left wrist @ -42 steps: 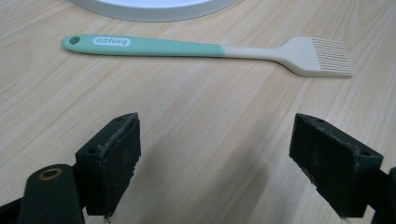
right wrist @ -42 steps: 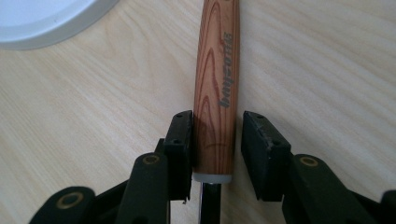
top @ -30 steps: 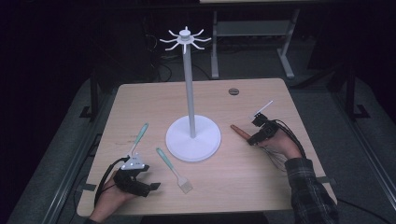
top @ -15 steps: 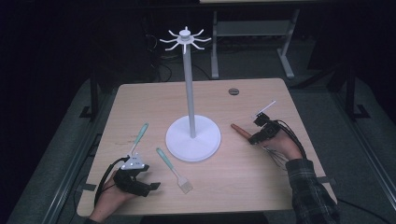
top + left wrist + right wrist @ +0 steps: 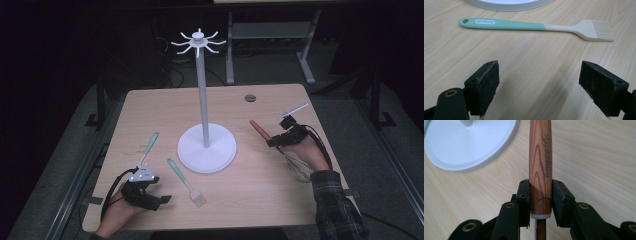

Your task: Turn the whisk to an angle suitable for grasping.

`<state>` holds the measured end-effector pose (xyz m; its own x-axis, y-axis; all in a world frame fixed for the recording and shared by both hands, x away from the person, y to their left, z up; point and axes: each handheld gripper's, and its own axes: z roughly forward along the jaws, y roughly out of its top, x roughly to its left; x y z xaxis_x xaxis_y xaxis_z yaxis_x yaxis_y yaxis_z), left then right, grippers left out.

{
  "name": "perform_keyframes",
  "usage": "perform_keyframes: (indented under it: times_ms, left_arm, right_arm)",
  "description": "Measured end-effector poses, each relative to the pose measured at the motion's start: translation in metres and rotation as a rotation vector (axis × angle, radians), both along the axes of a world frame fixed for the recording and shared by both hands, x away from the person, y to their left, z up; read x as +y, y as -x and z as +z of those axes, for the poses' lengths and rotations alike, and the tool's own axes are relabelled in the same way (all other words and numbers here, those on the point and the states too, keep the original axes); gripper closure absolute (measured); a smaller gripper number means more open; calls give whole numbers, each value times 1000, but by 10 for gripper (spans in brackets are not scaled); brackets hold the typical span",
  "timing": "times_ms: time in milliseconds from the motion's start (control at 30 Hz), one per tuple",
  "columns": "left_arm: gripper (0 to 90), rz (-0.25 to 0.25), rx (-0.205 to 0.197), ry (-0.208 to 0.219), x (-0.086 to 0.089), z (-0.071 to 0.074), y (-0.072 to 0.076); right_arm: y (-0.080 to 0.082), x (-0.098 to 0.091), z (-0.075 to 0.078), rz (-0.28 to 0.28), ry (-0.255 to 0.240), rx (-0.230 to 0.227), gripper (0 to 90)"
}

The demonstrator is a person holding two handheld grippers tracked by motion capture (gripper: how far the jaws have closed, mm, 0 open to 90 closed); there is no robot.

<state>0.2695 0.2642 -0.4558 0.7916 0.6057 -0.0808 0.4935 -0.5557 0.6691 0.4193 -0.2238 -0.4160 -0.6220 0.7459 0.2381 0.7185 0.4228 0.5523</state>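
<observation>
A pastry brush with a teal handle and cream bristles lies on the wooden table, front left of the white stand's base. My left gripper rests near the table's front left corner. In the left gripper view it stands open, a short way from the brush, with nothing between the jaws. My right gripper is at the right of the table, shut on the wooden handle of a whisk. The whisk's wires lie under the person's hand.
The white stand's tall pole ends in a ring of hooks. A second teal-handled utensil lies left of the base. A small dark disc is set in the table's far side. Dark floor surrounds the table.
</observation>
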Motion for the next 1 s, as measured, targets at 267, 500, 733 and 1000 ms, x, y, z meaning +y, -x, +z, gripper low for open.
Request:
perform_keyframes:
  times_ms: [267, 500, 733, 1000]
  left_arm:
    - [160, 0, 0, 1, 0, 0, 0]
    - [160, -1, -5, 3, 1, 0, 0]
    - [160, 2, -4, 6, 1, 0, 0]
    - [160, 4, -5, 6, 2, 1, 1]
  right_arm:
    - [7, -6, 16, -15, -85, -48, 699]
    - [13, -7, 30, -39, -133, -105, 702]
    - [18, -9, 41, -45, -185, -149, 702]
    - [26, -10, 56, -48, -253, -222, 703]
